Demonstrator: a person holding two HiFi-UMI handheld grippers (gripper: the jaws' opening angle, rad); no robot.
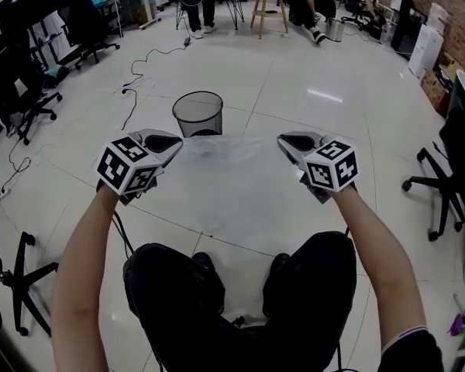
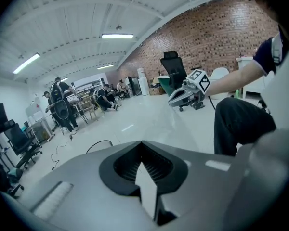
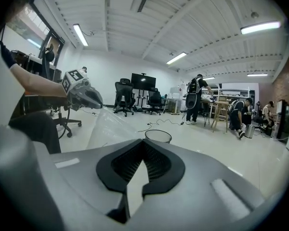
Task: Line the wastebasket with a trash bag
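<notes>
A thin translucent trash bag (image 1: 229,180) hangs spread between my two grippers, above my knees. My left gripper (image 1: 173,141) is shut on the bag's upper left edge, and my right gripper (image 1: 287,141) is shut on its upper right edge. In the left gripper view a pale sliver of film sits pinched in my left gripper (image 2: 143,174), with the right gripper (image 2: 185,94) across from it. The right gripper view shows the same pinch in my right gripper (image 3: 135,179), the bag (image 3: 108,126) and the left gripper (image 3: 84,95). The black mesh wastebasket (image 1: 198,113) stands upright on the floor just beyond the bag, also visible as the wastebasket (image 3: 158,135).
Black cables (image 1: 139,76) trail over the white floor left of the basket. Office chairs (image 1: 19,99) stand at the left and another chair (image 1: 446,184) at the right. People and a wooden stool (image 1: 269,6) are at the far end. My dark-trousered legs (image 1: 240,301) are below the bag.
</notes>
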